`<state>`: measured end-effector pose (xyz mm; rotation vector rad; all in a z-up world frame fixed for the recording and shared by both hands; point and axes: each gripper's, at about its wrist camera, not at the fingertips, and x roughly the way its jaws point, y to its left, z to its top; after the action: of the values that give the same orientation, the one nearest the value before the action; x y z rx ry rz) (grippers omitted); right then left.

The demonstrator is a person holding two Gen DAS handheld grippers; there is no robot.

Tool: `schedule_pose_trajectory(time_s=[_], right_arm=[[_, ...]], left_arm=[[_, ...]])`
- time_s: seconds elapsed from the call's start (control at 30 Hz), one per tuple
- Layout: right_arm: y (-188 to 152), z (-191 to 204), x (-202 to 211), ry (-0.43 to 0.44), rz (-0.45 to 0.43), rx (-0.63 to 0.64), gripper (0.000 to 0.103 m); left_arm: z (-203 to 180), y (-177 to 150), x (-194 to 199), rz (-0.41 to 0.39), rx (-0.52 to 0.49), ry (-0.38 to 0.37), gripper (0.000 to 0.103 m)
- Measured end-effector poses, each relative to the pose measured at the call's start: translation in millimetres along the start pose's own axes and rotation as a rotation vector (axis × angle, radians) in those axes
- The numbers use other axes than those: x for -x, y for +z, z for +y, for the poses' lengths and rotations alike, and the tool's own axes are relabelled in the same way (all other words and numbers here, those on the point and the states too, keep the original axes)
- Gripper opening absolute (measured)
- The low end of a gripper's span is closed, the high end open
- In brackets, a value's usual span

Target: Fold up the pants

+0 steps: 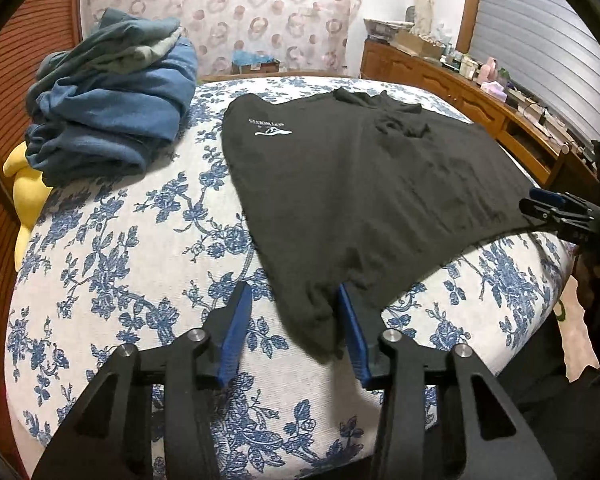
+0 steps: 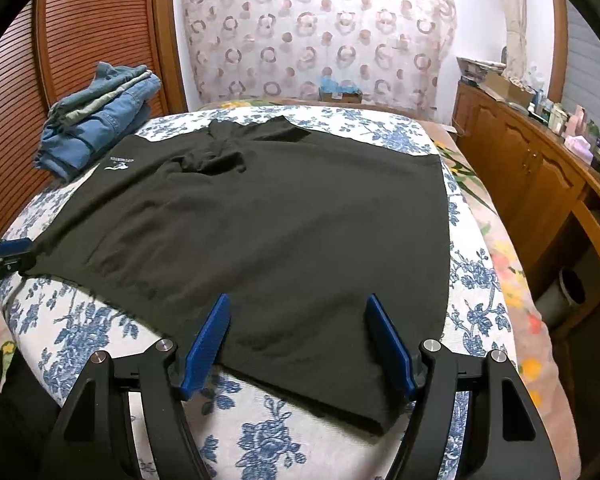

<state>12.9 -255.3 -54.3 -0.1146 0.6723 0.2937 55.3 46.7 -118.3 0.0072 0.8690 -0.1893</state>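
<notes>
Black pants [image 1: 352, 184] with a small white logo lie spread flat on the blue-flowered bed cover [image 1: 120, 248]; they also show in the right wrist view [image 2: 268, 216]. My left gripper [image 1: 294, 300] is open, its fingers either side of the near left corner of the pants. My right gripper [image 2: 298, 312] is open, low over the near right corner. Each gripper shows at the edge of the other's view: the right gripper [image 1: 540, 206] and the left gripper [image 2: 8, 252] both sit at the pants' near edge.
A pile of folded blue jeans [image 1: 112, 96] lies at the far left of the bed, with a yellow soft thing [image 1: 24, 200] beside it. A wooden dresser [image 2: 540, 168] with clutter runs along the right. A slatted wooden door [image 2: 80, 40] stands behind left.
</notes>
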Motion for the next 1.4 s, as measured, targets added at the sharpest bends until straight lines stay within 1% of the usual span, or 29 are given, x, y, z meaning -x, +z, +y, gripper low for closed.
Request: schedule_pose_trajectory(time_s=[0.03, 0.1, 0.13, 0.17, 0.2, 0.27, 0.33, 0.47, 0.63, 0.93, 1.17, 1.4], right_arm=[[0, 1, 0, 0.0, -0.003, 0.001, 0.072], [-1, 1, 1, 0.003, -0.009, 0.001, 0.072], [-1, 1, 2, 0.004, -0.012, -0.001, 0.072], [-2, 1, 2, 0.005, -0.015, -0.004, 0.072], [-3, 0, 2, 0.007, -0.016, -0.008, 0.072], [-4, -1, 2, 0.009, -0.017, -0.016, 0.073], [-6, -2, 2, 0.008, -0.016, -0.021, 0.072], [-8, -6, 6, 0.007, -0.028, -0.034, 0.072], [-11, -10, 12, 0.012, -0.041, -0.041, 0.073], [-14, -20, 25, 0.017, -0.067, -0.066, 0.073], [-16, -30, 32, 0.014, -0.079, -0.087, 0.073], [-20, -39, 35, 0.009, -0.08, -0.095, 0.073]], left_arm=[[0, 0, 0, 0.001, -0.003, 0.002, 0.038], [-3, 0, -1, -0.001, -0.018, 0.008, 0.035], [-4, -1, -1, -0.003, -0.026, 0.009, 0.032], [-6, -1, -2, -0.005, -0.034, 0.007, 0.027], [-7, 0, -2, -0.006, -0.035, 0.0, 0.024], [-10, 1, -3, -0.007, -0.041, -0.012, 0.01], [-11, 3, -1, -0.023, -0.029, -0.018, 0.008], [-20, 13, 6, -0.06, -0.045, -0.034, 0.007], [-37, 35, 15, -0.102, -0.081, -0.074, 0.006], [-86, 83, 10, -0.163, -0.179, -0.153, 0.006], [-124, 111, 4, -0.178, -0.232, -0.23, 0.006], [-161, 133, -4, -0.163, -0.276, -0.301, 0.006]])
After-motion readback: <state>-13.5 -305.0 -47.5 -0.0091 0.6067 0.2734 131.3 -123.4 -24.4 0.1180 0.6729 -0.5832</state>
